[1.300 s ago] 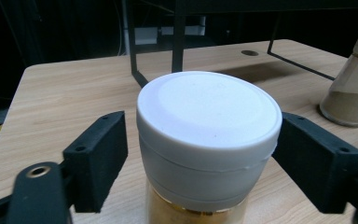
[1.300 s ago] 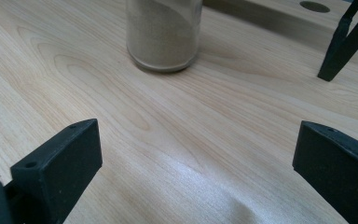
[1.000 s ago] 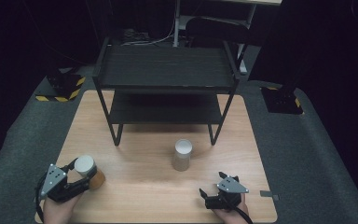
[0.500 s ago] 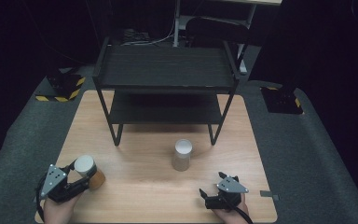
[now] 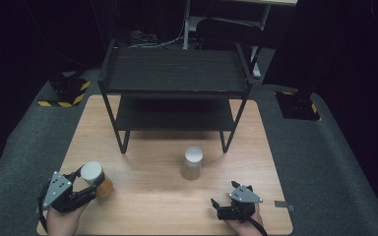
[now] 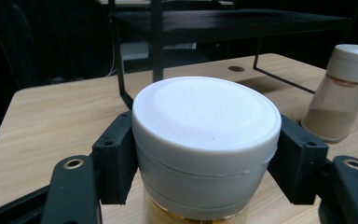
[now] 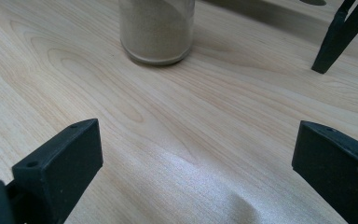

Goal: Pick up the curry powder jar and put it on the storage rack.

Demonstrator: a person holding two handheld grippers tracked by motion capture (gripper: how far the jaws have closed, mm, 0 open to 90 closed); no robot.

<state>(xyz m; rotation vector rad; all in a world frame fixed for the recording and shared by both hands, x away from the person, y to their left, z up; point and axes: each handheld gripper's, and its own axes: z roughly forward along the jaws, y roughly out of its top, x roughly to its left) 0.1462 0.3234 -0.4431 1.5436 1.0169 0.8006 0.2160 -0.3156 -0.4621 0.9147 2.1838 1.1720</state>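
My left gripper (image 5: 89,186) sits at the near left corner of the pale wooden table (image 5: 152,206); its jaws have just been closing and now clamp, one black pad (image 6: 115,156) on each side, on the white screw lid of a clear jar of orange-yellow powder (image 5: 97,179). The left gripper view shows that lid (image 6: 206,116) gripped squarely between the pads, the jar's body just visible below it. The jar leans slightly off upright in the high view; whether its base rests on the table I cannot tell. Toward the middle of the table stands a second clear jar with a white lid, holding beige powder (image 5: 193,162), upright and well apart from both grippers, just in front of the black two-tier metal shelf rack (image 5: 174,73) at the far half of the table. At the near right edge, my right gripper (image 5: 222,209) lies low over bare wood, jaws spread wide with nothing between them; the beige jar's base (image 7: 157,32) stands ahead of it.
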